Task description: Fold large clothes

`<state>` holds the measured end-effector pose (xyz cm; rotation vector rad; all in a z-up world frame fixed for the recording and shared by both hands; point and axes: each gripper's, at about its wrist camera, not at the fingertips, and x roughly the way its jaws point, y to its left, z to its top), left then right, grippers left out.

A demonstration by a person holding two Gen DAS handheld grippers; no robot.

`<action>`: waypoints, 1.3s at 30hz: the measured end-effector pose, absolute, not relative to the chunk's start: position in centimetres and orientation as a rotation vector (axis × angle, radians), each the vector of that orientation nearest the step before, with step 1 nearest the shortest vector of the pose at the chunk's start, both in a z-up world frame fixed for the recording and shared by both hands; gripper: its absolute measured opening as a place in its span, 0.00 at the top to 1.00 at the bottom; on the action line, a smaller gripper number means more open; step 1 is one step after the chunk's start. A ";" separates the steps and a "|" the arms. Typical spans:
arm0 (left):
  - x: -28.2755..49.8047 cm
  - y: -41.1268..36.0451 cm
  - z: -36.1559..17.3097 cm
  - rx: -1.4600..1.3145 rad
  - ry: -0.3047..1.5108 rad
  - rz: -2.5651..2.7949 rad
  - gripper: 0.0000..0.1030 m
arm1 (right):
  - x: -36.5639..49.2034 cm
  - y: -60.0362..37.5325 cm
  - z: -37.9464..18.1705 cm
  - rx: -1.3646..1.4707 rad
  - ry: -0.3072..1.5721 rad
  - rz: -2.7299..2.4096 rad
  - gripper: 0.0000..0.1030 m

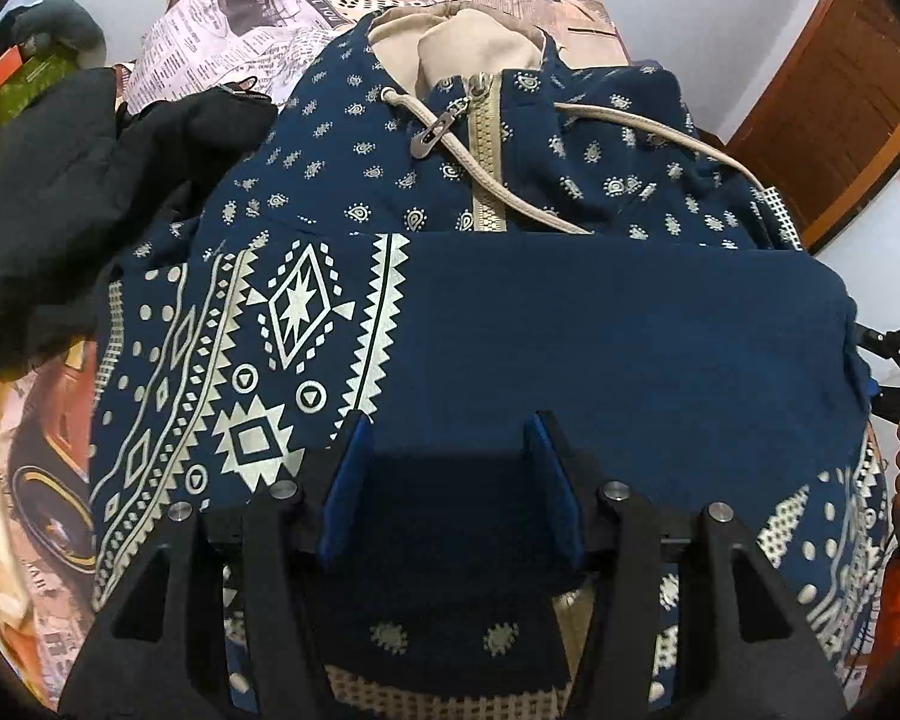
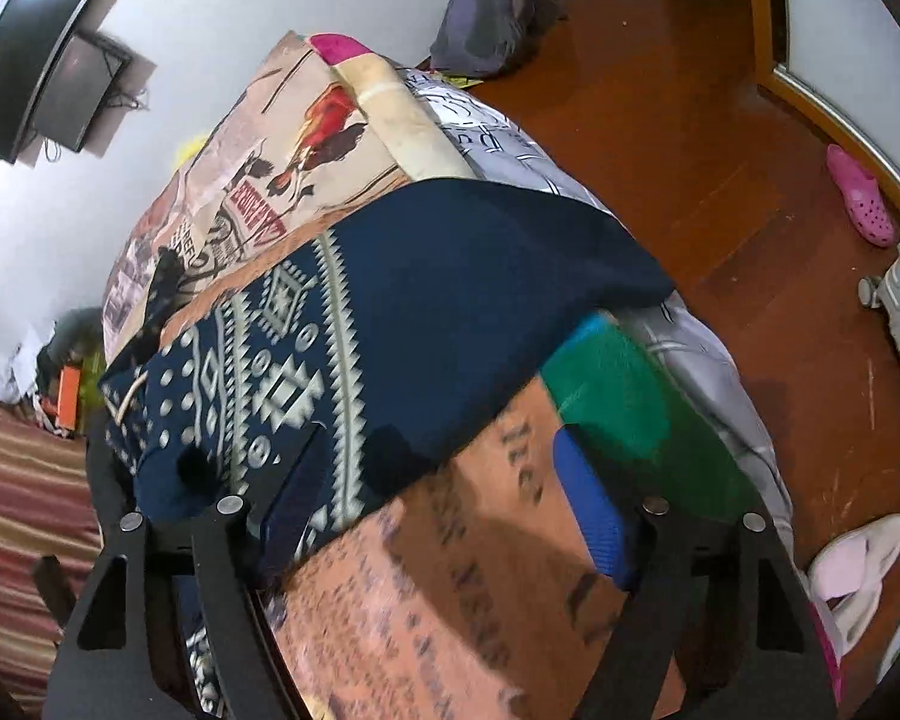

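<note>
Left wrist: hoodie (image 1: 570, 312) under claw (image 1: 450, 450)

The hoodie (image 1: 510, 276) is spread on the bed (image 2: 306, 138), its hood (image 1: 474, 42) set farthest beyond the left gripper's fingers (image 1: 354, 474) and its zipper (image 1: 486, 162) running back toward them. A folded panel of the hoodie is laid across its middle, just ahead of those fingers. A jacket (image 1: 84, 192) is piled left of them, against the hoodie's edge. In the right wrist view, the hoodie lies ahead and left of the right gripper's fingers (image 2: 594, 516); bedding lies between them, and a shoe (image 2: 861, 198) is seen on the floor (image 2: 690, 120) far right.
</note>
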<state>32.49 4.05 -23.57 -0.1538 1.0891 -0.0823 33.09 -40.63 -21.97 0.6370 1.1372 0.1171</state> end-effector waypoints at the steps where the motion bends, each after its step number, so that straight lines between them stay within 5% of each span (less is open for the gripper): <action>1: 32.5 4.0 -23.6 -0.151 1.079 -0.080 0.47 | 33.5 -40.8 -22.4 0.648 1.141 0.118 0.29; 10: 32.7 3.5 -24.2 -0.148 1.044 -0.067 0.45 | 37.0 -42.8 -24.5 0.794 1.150 0.074 0.55; 14: 32.5 2.9 -23.8 -0.109 1.053 -0.042 0.45 | 37.5 -43.1 -23.8 0.769 1.126 -0.001 0.90; 30: 29.8 3.4 -18.2 -0.054 0.968 -0.051 0.45 | 30.9 -31.6 -5.9 0.302 0.738 0.343 0.92; 39: 26.9 3.7 -14.8 -0.019 0.880 -0.050 0.45 | 29.8 -23.3 -9.7 0.262 0.901 0.532 0.92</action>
